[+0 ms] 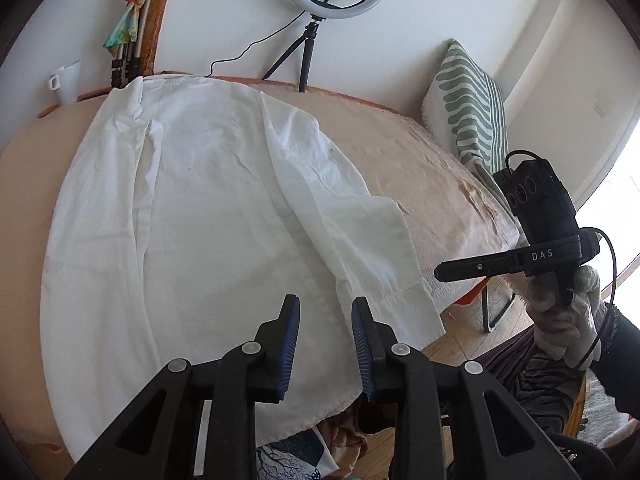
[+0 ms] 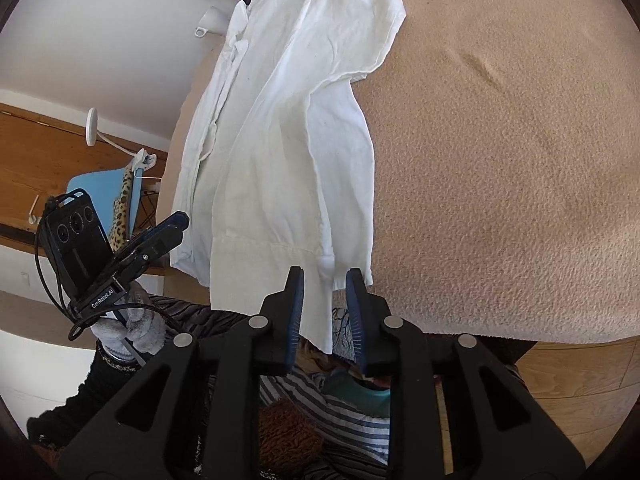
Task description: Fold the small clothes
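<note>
Big white crumpled cotton shirt [image 1: 208,208] lies flat on peach fuzzy-covered table [image 2: 500,160]. My left gripper [image 1: 325,344] spread, pinching nothing. My right gripper [image 2: 324,312] spread, over shirt hem.

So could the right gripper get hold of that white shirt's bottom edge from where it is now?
Probably yes. The right gripper is open just in front of the white shirt's hem, which hangs over the bed edge, with nothing between them.

A white shirt [image 1: 208,184] lies on a beige blanket [image 2: 500,160] near a green-striped cushion [image 1: 468,108].
</note>
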`<action>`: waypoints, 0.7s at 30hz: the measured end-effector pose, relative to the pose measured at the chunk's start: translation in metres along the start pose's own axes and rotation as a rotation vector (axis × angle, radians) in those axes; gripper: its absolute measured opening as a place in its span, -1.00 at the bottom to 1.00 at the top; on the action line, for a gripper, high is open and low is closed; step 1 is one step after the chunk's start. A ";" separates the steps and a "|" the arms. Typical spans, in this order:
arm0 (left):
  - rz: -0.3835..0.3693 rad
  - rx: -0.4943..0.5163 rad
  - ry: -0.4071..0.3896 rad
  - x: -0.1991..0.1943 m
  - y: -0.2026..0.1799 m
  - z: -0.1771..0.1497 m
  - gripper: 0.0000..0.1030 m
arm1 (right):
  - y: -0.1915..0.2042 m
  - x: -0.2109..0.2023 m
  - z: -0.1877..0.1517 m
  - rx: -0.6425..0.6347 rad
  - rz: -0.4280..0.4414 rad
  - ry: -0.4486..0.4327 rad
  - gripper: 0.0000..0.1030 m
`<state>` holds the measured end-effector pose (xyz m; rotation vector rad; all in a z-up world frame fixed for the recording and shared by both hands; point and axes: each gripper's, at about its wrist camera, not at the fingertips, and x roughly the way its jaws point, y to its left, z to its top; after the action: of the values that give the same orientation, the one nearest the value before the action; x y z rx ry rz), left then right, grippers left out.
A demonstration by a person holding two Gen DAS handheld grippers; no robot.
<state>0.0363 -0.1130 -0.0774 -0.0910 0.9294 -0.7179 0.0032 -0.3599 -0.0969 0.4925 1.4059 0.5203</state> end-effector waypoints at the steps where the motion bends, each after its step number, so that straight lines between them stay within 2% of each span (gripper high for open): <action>1: 0.004 0.027 -0.003 0.001 -0.010 0.001 -0.46 | 0.003 -0.010 0.002 -0.019 -0.014 -0.044 -0.23; 5: 0.027 0.145 -0.003 0.019 -0.055 0.003 -0.30 | 0.008 -0.048 0.010 -0.040 0.002 -0.199 -0.13; 9: 0.003 0.186 0.028 0.047 -0.086 0.004 -0.19 | -0.005 -0.084 0.016 -0.016 -0.031 -0.324 -0.11; 12: 0.003 0.219 0.058 0.071 -0.105 0.004 -0.08 | -0.018 -0.104 0.017 0.030 -0.015 -0.389 -0.11; 21: 0.093 0.296 0.119 0.115 -0.125 0.000 -0.12 | -0.041 -0.125 0.010 0.078 0.015 -0.446 -0.11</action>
<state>0.0150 -0.2781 -0.1118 0.2573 0.9250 -0.7730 0.0041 -0.4691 -0.0220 0.6386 0.9973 0.3413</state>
